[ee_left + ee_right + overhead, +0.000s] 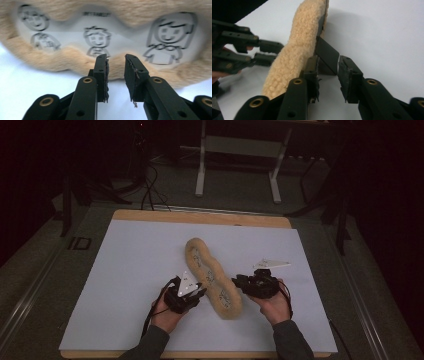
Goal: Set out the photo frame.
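Observation:
A long tan fleece plush (212, 277) lies slantwise on the white sheet (135, 260), its pale wavy panel printed with cartoon people (96, 41). My left gripper (201, 292) sits just left of the plush's near end. Its jaws (116, 58) stand apart, with nothing between them and the fleece edge just beyond the tips. My right gripper (236, 281) is at the opposite side. Its jaws (328, 61) are also apart, and a dark flat tab (325, 51) on the plush's edge hangs loose in the gap. The left gripper (244, 50) shows across the plush (294, 52).
The sheet covers a wooden table (200, 216) whose far edge shows beyond it. A white desk frame (235, 150) and floor cables (150, 190) stand behind in the dark. A person's hands and grey sleeves (150, 342) enter from the near edge.

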A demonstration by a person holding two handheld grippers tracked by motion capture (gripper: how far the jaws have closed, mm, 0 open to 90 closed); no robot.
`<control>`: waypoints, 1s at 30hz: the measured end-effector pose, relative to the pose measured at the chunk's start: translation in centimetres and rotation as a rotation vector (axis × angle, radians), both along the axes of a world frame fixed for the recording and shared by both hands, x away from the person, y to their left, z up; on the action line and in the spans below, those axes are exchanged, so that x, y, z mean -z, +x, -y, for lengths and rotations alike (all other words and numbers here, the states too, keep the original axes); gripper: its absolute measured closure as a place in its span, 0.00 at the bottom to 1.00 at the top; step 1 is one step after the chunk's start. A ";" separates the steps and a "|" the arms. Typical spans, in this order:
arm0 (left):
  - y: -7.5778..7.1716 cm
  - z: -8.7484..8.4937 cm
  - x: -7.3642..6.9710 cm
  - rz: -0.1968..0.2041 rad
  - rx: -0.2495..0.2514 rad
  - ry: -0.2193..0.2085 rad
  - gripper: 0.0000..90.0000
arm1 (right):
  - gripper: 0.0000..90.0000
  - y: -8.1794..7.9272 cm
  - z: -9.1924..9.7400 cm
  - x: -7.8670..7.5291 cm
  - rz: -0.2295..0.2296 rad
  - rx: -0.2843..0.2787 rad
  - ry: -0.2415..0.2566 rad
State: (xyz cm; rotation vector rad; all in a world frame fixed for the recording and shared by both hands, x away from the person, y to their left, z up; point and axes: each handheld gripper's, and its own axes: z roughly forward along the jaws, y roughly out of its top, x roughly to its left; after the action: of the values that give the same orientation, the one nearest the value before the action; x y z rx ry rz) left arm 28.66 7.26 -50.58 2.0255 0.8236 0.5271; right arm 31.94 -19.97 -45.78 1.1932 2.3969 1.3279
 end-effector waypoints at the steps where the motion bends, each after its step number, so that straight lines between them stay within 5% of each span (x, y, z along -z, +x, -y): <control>1: 0.2 -0.2 0.0 0.000 -0.013 0.001 0.78 | 0.73 -0.2 0.2 -0.3 0.001 0.005 0.007; 14: 2.7 -2.7 -0.1 -0.033 -0.128 0.015 0.74 | 0.60 -1.9 0.9 -1.6 0.010 0.039 0.049; 30: 3.5 -2.9 0.6 -0.061 -0.151 0.035 0.73 | 0.47 -3.7 -0.6 -1.1 -0.006 -0.022 0.060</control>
State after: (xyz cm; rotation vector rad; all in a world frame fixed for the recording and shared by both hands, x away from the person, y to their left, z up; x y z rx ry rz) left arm 32.20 10.13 -51.17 2.0295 1.0162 0.5699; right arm 28.28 -19.42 -44.69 1.1911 2.3969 1.4140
